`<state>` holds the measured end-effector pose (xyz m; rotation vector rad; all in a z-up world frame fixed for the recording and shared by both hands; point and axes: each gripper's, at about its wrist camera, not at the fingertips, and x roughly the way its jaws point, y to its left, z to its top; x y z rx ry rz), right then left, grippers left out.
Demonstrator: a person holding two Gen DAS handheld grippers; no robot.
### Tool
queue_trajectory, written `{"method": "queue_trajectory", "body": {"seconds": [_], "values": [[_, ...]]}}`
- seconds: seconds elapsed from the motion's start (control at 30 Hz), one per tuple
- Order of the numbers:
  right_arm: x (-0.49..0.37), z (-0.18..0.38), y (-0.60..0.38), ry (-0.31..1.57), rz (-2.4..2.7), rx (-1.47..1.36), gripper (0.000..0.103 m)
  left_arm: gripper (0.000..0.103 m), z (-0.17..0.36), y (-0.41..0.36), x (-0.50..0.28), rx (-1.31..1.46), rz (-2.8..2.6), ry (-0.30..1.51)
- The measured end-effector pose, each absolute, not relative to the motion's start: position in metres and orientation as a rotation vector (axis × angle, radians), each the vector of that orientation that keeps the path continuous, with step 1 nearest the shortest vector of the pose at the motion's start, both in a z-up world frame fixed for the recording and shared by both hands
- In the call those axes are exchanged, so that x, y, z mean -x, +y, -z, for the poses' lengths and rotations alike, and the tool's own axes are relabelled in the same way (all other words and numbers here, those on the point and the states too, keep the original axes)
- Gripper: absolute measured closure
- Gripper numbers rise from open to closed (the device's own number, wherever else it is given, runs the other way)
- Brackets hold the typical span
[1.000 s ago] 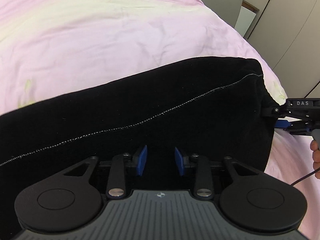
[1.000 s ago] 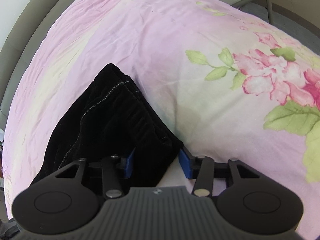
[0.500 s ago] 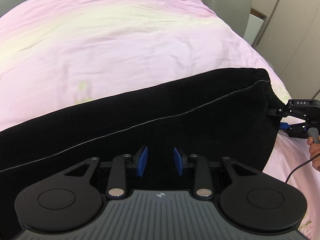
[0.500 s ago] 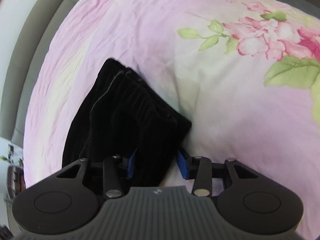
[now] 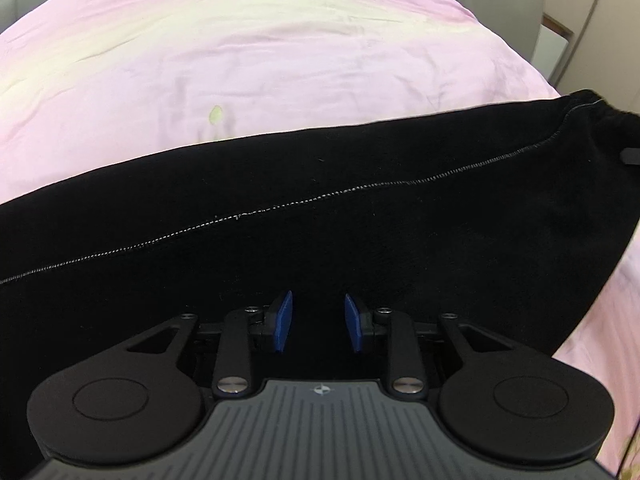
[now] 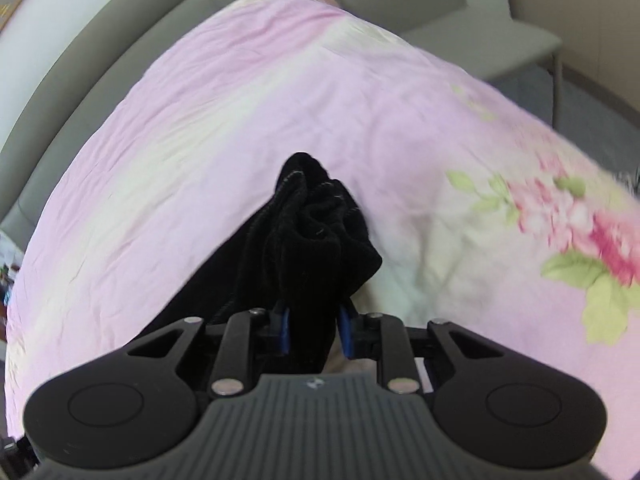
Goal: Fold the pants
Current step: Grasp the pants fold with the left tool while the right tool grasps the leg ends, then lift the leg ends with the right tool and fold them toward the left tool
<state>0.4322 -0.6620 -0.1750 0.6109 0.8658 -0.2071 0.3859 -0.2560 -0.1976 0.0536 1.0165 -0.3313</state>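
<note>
Right wrist view — right gripper angled down, jaws clamping pants

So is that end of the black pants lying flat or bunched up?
Bunched: the black pants crumple between the right claw.

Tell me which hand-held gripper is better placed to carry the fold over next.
Right. The right hand-held gripper has just closed on a bunched end of the black pants. The left hand-held gripper sits over the flat fabric with a gap between its blue pads.
</note>
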Motion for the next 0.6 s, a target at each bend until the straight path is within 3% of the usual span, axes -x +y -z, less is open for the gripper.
{"method": "queue_trajectory", "body": {"seconds": [0.33, 0.6], "values": [[-0.428, 0.064, -0.537, 0.798, 0.008, -0.355, 0.087, 0.069, 0.136, -0.208, -0.341, 0.001, 0.338, 0.933], [-0.434, 0.06, -0.379, 0.84, -0.19, -0.115, 0.089, 0.065, 0.088, -0.111, -0.327, 0.067, 0.246, 0.902]]}}
